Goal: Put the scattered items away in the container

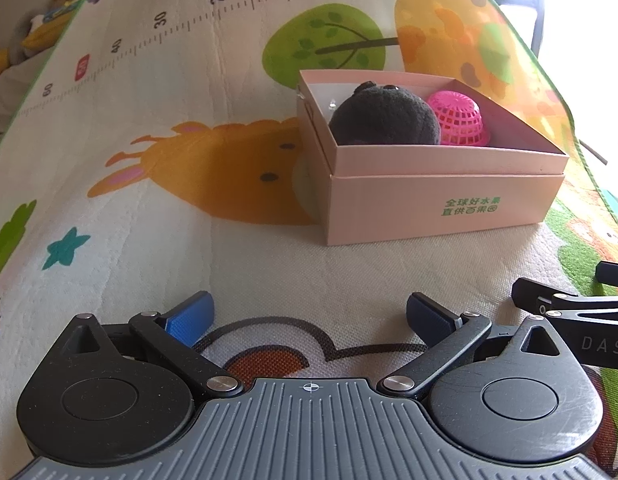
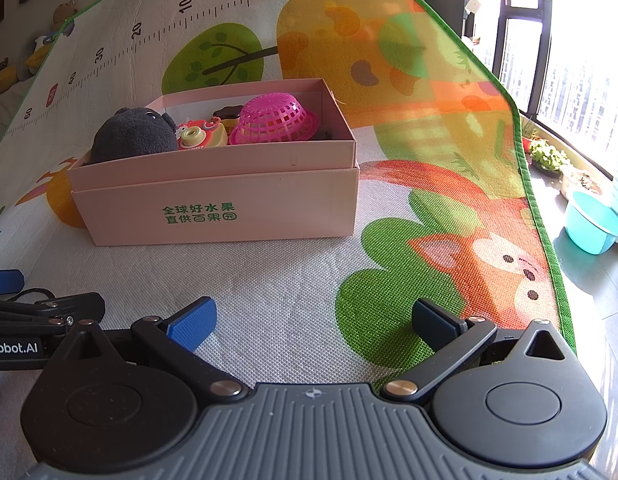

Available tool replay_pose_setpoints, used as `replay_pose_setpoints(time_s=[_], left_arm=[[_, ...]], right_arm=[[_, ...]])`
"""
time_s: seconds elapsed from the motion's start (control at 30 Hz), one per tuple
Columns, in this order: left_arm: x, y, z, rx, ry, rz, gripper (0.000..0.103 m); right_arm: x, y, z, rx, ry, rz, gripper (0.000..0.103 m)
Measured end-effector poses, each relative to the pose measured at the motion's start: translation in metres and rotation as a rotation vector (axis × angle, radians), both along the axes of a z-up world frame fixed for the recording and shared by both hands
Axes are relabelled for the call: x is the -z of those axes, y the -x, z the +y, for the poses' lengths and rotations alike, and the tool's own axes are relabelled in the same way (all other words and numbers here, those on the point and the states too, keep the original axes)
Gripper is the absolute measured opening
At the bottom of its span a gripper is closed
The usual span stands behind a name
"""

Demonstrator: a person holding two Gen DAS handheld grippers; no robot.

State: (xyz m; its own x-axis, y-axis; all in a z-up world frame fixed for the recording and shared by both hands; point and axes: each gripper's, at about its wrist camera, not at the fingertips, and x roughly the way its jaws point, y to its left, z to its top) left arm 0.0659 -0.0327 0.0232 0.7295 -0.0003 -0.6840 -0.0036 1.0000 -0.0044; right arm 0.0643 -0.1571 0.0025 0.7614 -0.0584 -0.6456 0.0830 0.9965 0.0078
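A pink cardboard box [image 1: 437, 208] [image 2: 229, 196] with green lettering stands on the play mat. Inside it lie a dark grey plush toy [image 1: 385, 118] [image 2: 133, 134], an upturned pink plastic basket [image 1: 459, 118] [image 2: 275, 120] and a red toy camera [image 2: 201, 134]. My left gripper [image 1: 309, 316] hovers low over the mat, in front of the box, open with nothing between its blue pads. My right gripper [image 2: 313, 320] is also open and empty, in front of the box and to its right. Each gripper's black body shows at the edge of the other's view.
The colourful play mat [image 2: 269, 280] with a ruler print covers the floor. Stuffed toys [image 1: 49, 20] line the far left wall. Beyond the mat's right edge stand a turquoise basin [image 2: 593, 222], potted plants [image 2: 549, 156] and a bright window.
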Motion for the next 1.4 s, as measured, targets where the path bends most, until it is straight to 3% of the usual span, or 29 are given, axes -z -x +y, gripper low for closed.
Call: replay_pose_setpoints(time_s=[1.4], left_arm=[[0.0006, 0.0047, 0.0007, -0.016, 0.012, -0.004, 0.103]], right_arm=[[-0.0001, -0.0001, 0.0006, 0.000, 0.000, 0.000, 0.103]])
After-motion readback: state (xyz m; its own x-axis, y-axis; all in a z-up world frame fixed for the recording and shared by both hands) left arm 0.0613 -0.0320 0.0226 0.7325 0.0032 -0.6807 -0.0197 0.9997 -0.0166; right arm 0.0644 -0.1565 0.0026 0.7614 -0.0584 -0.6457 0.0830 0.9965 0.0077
